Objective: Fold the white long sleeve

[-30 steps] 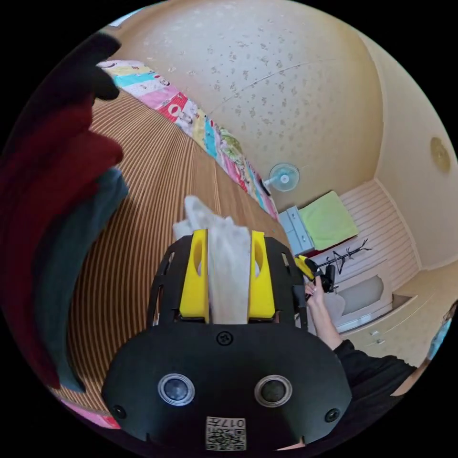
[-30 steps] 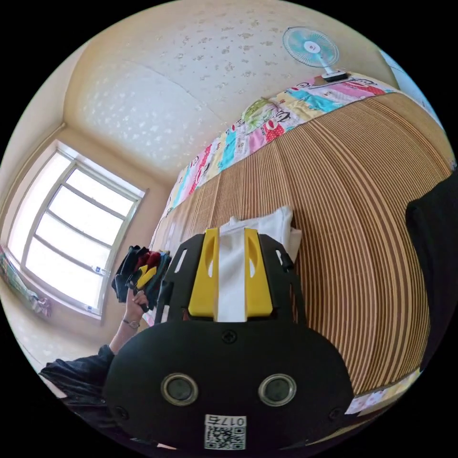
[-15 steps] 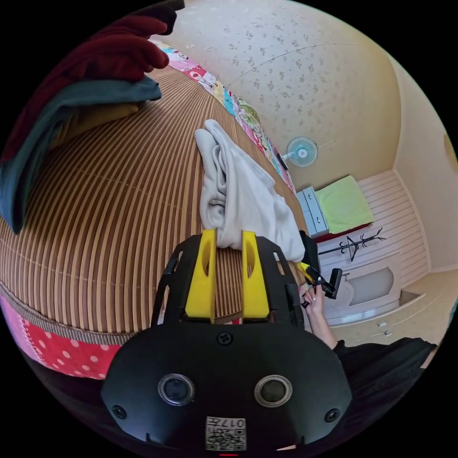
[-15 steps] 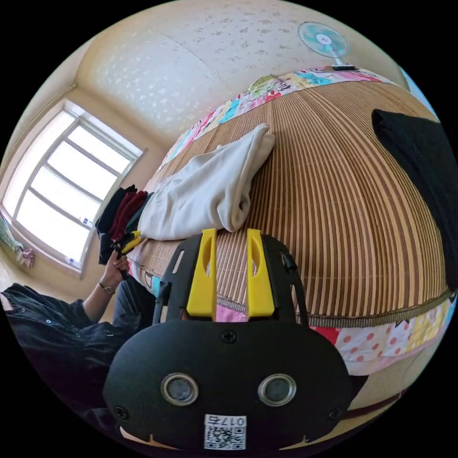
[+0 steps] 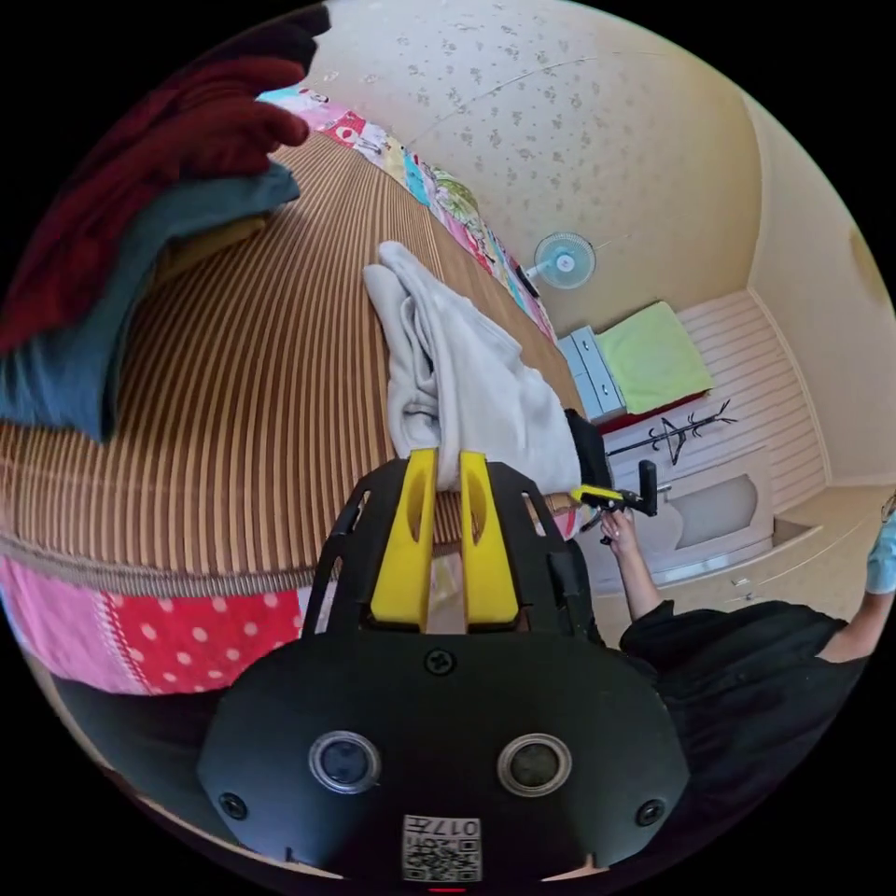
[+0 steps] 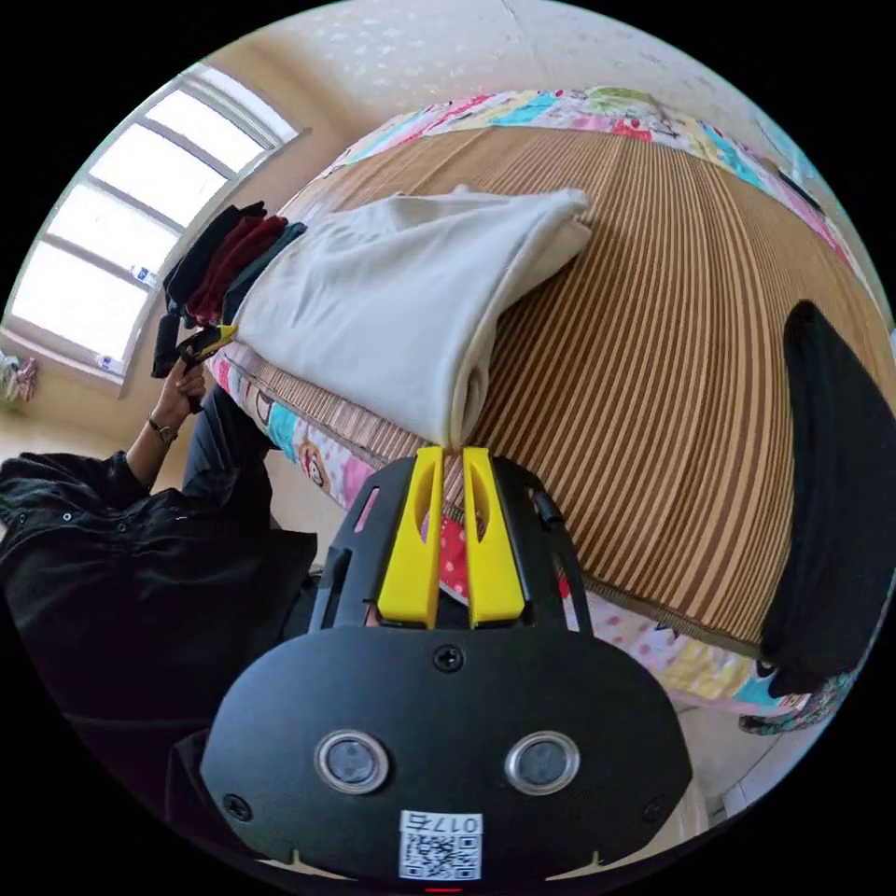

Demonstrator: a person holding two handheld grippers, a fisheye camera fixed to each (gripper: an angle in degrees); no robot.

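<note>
The left claw [image 5: 440, 457] has its yellow jaws drawn almost together with only a thin slit between them and nothing pinched; the tips sit just off the near end of the white long sleeve [image 5: 457, 373]. The right claw [image 6: 452, 455] is likewise nearly closed on nothing, its tips just short of the garment's [image 6: 392, 299] lowest folded corner, though whether they touch the cloth cannot be told.

The white long sleeve lies folded into a thick bundle on the striped bamboo mat [image 5: 243, 373] that covers the bed, close to the bed's near edge. In the right gripper view one end of the bundle hangs a little over the mat's bound edge and the patchwork sheet [image 6: 308, 448] below it.

To one side of the bundle, a stack of dark folded clothes [image 5: 121, 215], red over teal, sits on the mat near the same edge, with a bare strip of mat between it and the white garment. On the other side a black garment [image 6: 831, 504] lies well apart across a wide open stretch of mat [image 6: 653, 355].

The person's hand [image 5: 618, 528] shows past the bundle in the left gripper view, holding the other claw off the bed's edge
</note>
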